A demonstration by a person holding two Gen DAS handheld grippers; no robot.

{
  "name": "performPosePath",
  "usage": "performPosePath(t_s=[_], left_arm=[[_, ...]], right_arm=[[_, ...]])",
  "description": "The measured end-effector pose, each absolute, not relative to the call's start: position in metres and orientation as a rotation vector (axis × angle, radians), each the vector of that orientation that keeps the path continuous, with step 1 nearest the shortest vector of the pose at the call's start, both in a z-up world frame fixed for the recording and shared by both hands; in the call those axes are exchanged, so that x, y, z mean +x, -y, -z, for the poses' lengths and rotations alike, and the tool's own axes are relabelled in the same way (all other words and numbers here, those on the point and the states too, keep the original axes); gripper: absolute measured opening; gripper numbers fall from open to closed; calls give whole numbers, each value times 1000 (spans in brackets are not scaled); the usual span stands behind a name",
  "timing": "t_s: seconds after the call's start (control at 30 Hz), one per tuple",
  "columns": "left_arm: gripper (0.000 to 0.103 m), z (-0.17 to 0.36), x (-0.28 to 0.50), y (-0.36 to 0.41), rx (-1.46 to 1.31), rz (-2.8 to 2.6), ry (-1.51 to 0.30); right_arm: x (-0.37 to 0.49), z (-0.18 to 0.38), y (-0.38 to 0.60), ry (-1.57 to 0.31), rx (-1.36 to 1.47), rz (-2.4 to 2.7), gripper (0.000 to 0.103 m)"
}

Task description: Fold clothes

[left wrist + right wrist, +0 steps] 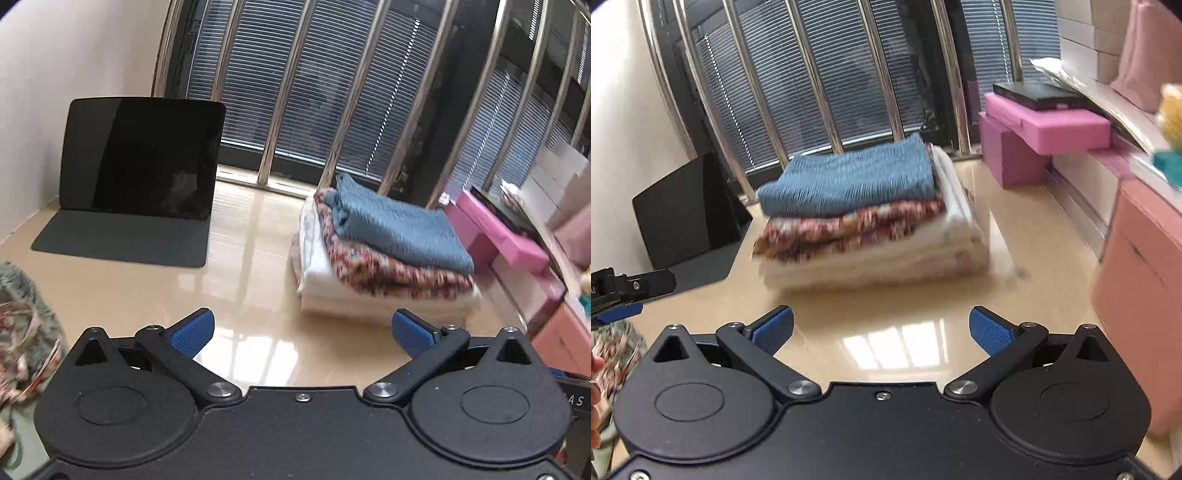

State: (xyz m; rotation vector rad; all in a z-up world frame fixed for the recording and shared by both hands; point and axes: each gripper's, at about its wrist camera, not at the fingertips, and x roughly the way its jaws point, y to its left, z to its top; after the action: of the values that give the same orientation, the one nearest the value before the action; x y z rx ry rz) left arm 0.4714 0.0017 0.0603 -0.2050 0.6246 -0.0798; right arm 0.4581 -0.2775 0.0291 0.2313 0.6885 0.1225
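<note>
Both the left gripper point(303, 330) and right gripper point(881, 328) hang released over the glossy table point(905, 306) before one stack point(871, 218) of three folded cloths by the barred window point(827, 74).

- Surface point(251, 280): glossy beige top reflecting the window, bounded at the rear by a barred window with blinds.
- Stack of folded clothes point(380, 258): rests directly on the surface, right of centre; white layers at the bottom, a patterned red piece in the middle, a blue piece on top.
- Tablet point(144, 158): propped upright on its dark folio cover, which lies flat on the surface at rear left.
- Pink boxes point(1034, 147): standing on the surface at rear right, beside the stack.
- Unfolded patterned garment point(22, 332): lies at the near-left edge.
</note>
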Motion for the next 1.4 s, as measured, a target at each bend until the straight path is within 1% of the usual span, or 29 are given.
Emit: performPosePath(t_s=[0.27, 0.53, 0.77, 0.93, 1.17, 1.4], left_arm=[[103, -53, 411, 3, -54, 129, -632], [103, -43, 350, 8, 70, 166, -646], [103, -35, 303, 2, 52, 201, -673], [103, -31, 266, -1, 68, 193, -623], [103, -31, 217, 1, 99, 212, -528], [103, -26, 186, 1, 115, 168, -546]], right_arm=[[397, -18, 274, -721, 169, -126, 103], [334, -14, 249, -729, -1, -180, 103], [277, -7, 220, -693, -146, -244, 103], [243, -5, 209, -675, -154, -270, 103], [200, -2, 209, -645, -78, -253, 103], [161, -5, 209, -587, -60, -246, 103]])
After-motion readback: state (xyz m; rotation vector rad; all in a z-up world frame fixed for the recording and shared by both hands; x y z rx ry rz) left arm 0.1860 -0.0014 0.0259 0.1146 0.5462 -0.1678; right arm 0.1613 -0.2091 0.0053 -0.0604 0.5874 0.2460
